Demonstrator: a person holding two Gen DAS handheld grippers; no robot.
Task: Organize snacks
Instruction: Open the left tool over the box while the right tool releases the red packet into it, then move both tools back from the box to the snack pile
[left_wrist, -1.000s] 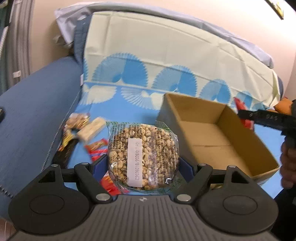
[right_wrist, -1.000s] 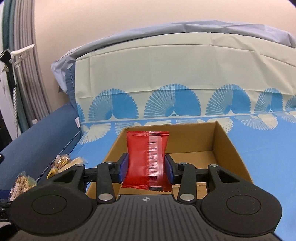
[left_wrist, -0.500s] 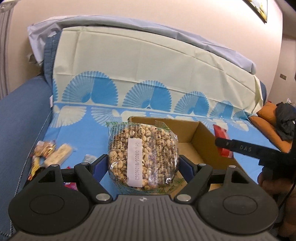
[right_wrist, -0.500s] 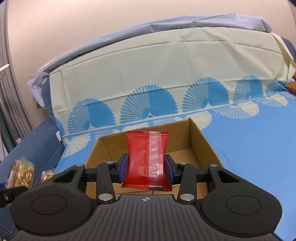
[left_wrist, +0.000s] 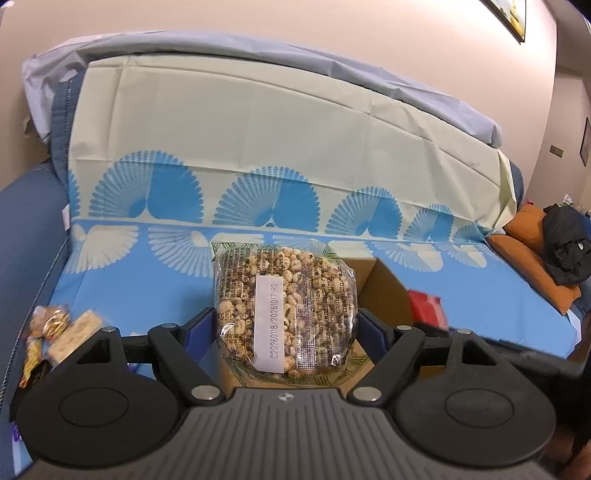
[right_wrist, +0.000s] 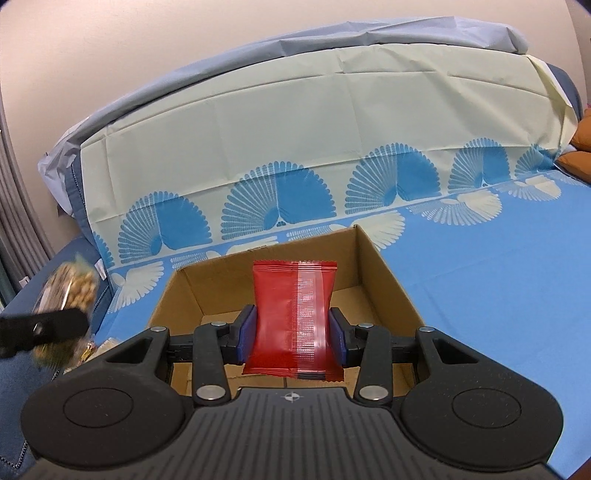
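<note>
My left gripper (left_wrist: 286, 328) is shut on a clear pack of puffed grain snack (left_wrist: 286, 306) with a white label, held upright over the near left corner of the open cardboard box (left_wrist: 384, 291). My right gripper (right_wrist: 291, 334) is shut on a red snack packet (right_wrist: 293, 314), held upright above the box (right_wrist: 391, 284), whose floor looks bare. In the right wrist view the grain pack (right_wrist: 72, 291) shows blurred at the left. In the left wrist view the red packet (left_wrist: 426, 308) shows at the right.
The box sits on a blue sheet with fan patterns (right_wrist: 498, 251) over a sofa seat. Several loose snacks (left_wrist: 55, 328) lie on the sheet left of the box. An orange cushion (left_wrist: 535, 254) with a black garment lies at the far right.
My left gripper has swung right and tilted up with the grain pack, now over the box's near corner. My right gripper has shifted right and slightly higher over the box, packet still held.
</note>
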